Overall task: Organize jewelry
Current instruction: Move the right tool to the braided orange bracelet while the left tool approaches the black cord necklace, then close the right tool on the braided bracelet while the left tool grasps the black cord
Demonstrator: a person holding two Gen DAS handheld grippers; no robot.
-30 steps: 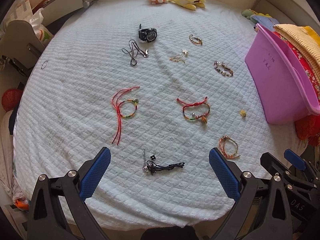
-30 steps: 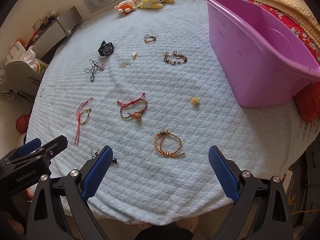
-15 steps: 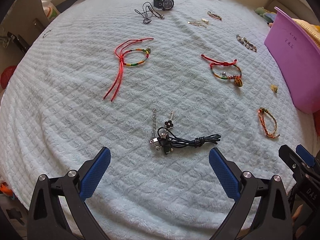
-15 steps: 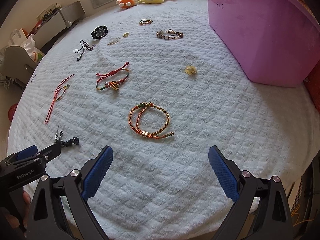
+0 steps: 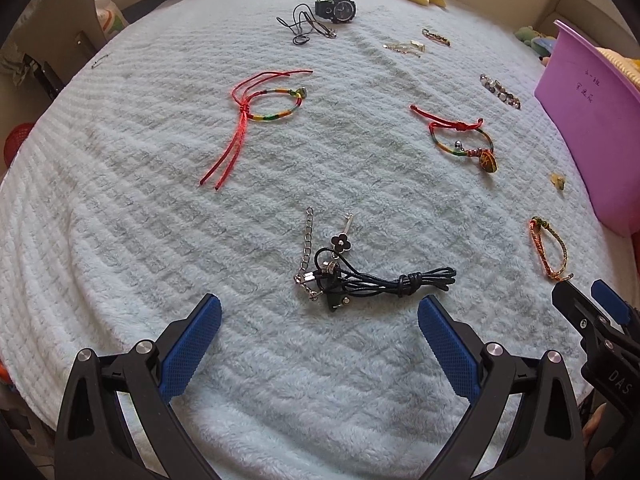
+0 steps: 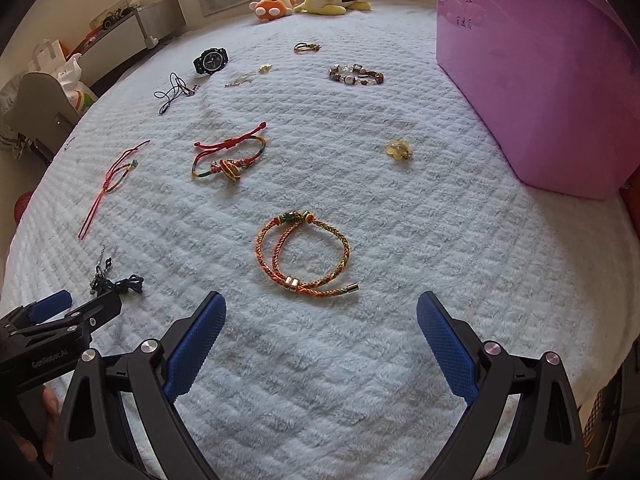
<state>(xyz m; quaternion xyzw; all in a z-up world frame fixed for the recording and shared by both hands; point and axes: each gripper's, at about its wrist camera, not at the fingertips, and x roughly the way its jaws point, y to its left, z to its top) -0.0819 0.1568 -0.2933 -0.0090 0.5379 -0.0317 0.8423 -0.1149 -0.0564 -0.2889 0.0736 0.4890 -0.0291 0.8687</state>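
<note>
Jewelry lies scattered on a white quilted bed cover (image 5: 120, 240). My left gripper (image 5: 319, 334) is open just short of a black cord necklace (image 5: 360, 276) with a flower charm and a silver chain. My right gripper (image 6: 321, 334) is open just short of an orange braided bracelet (image 6: 306, 256). Farther off lie a red-string bracelet (image 5: 260, 108), a second red bracelet with a charm (image 6: 228, 156), a beaded bracelet (image 6: 356, 74), a black watch (image 6: 210, 60) and a yellow charm (image 6: 398, 149). A purple bin (image 6: 540, 92) stands on the right.
Two plush toys (image 6: 312, 0) lie at the far edge of the bed. A thin black cord (image 5: 304, 28), a gold chain (image 5: 404, 46) and a small bracelet (image 5: 436, 37) lie far back. Each gripper shows in the other's view, near the bed's front edge. Shelves and bags stand at left.
Both grippers have moved forward and lower over the bed. The black necklace and the orange bracelet now lie much closer to the open fingers. Nothing has been taken hold of.
</note>
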